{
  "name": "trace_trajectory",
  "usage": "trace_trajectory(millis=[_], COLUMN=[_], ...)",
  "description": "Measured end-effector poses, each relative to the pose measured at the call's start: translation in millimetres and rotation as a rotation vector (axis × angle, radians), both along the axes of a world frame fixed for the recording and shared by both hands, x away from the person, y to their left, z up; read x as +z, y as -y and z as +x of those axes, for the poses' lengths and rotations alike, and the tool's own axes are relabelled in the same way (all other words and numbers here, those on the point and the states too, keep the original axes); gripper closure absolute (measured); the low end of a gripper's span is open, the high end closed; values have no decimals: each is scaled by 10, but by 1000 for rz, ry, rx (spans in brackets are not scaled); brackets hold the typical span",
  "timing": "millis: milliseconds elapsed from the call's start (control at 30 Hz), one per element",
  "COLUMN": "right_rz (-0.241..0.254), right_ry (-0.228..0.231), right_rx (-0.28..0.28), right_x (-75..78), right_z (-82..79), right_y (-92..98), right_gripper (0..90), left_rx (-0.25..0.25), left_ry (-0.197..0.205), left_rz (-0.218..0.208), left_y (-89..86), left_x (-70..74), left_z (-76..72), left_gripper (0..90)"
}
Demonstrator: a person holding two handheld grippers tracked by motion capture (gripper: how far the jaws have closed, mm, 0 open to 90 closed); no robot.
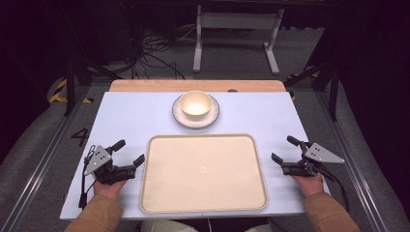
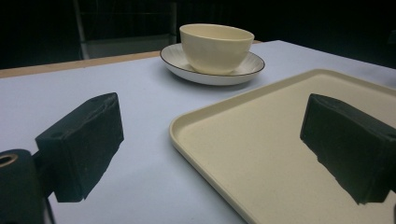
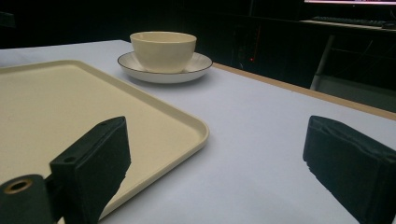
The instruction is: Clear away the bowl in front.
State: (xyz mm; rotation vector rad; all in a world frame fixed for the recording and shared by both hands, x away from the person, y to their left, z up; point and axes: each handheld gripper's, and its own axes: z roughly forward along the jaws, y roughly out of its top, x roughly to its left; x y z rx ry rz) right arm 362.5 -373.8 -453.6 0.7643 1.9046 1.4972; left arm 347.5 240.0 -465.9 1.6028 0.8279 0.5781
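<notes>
The left gripper [image 1: 129, 151] rests on the table [image 1: 125, 116] just beside the tray's [image 1: 203, 208] left edge, its jaws spread wide and holding nothing. The right gripper [image 1: 284, 149] rests by the tray's right edge in the same released state. The bowl [image 1: 196, 103] sits upright on the plate [image 1: 180, 116] at the far side, just beyond the tray and well apart from both grippers.

Likely step: reach for the bowl and plate. Approach from both sides, keep the jaws low and level, and close on the plate's rim rather than the bowl wall — the bowl is loose on the plate and could slide if tilted.

Count: one tray, one bowl, one plate, two grippers — no other items on the table.
</notes>
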Motion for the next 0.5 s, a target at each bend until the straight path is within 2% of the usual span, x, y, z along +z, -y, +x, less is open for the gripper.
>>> trace_trajectory(millis=[300,433,500], right_rz=[-3,-4,-4], right_ry=[2,1,2], right_rx=[-1,-2,-1], right_x=[0,0,-1], right_z=[-1,-2,1], right_y=[-2,-4,-4], right_gripper=[76,76,76], left_rx=[2,-2,-3], left_ry=[-3,6,17], left_rz=[3,18,39], left_y=[6,15,23], left_x=[6,26,55], left_z=[0,-14,-9], left_gripper=[64,67,69])
